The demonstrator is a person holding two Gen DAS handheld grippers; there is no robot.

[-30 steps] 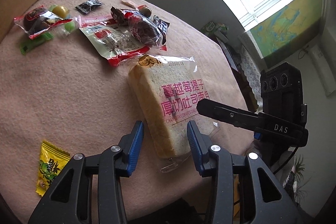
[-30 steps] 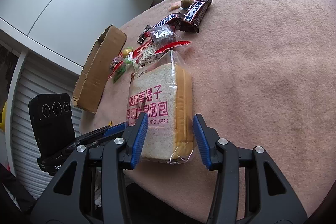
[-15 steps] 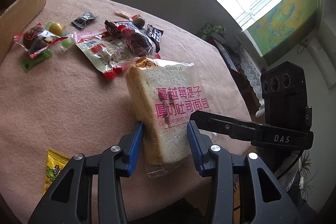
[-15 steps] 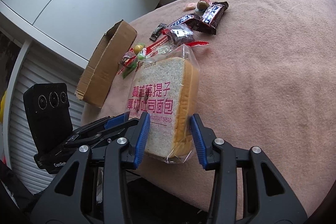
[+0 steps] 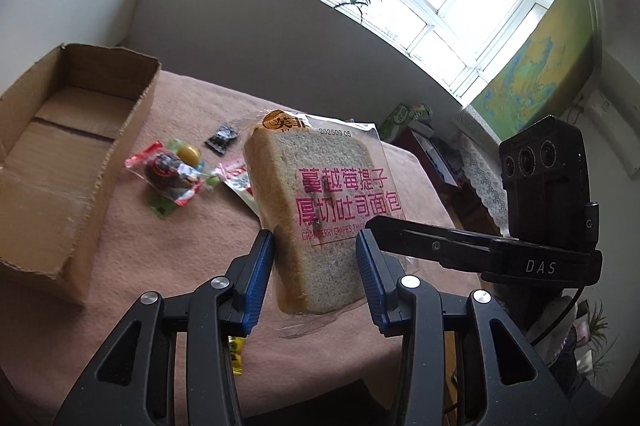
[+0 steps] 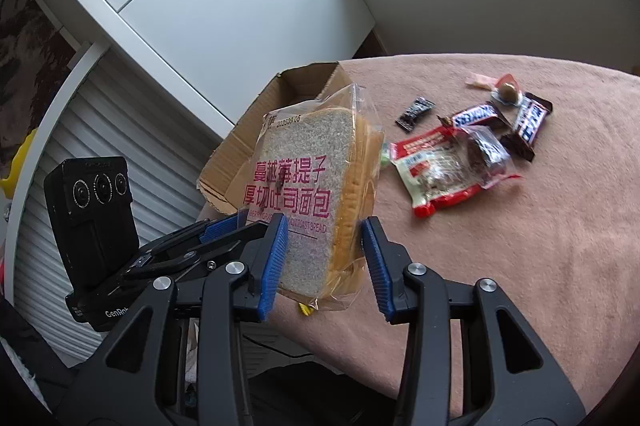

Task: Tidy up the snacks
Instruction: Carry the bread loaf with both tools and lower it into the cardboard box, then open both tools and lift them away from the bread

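You've got the bread pack (image 5: pixel 320 210) pinched from both sides: left gripper (image 5: pixel 316 278) part-closed across its lower end, right gripper (image 6: pixel 324 258) likewise clamped on it, so the soft loaf rides upright, clear of the pink cloth (image 6: pixel 520 246). Its label reads "CRANBERRY GRAPES… TOAST BREAD", date stamp 202509 above. Beyond your left jaws and off to the left, the cardboard box (image 5: pixel 80 146) stands open, likely the destination. Out past the right jaws, Snickers bars (image 6: pixel 476 116) wait.
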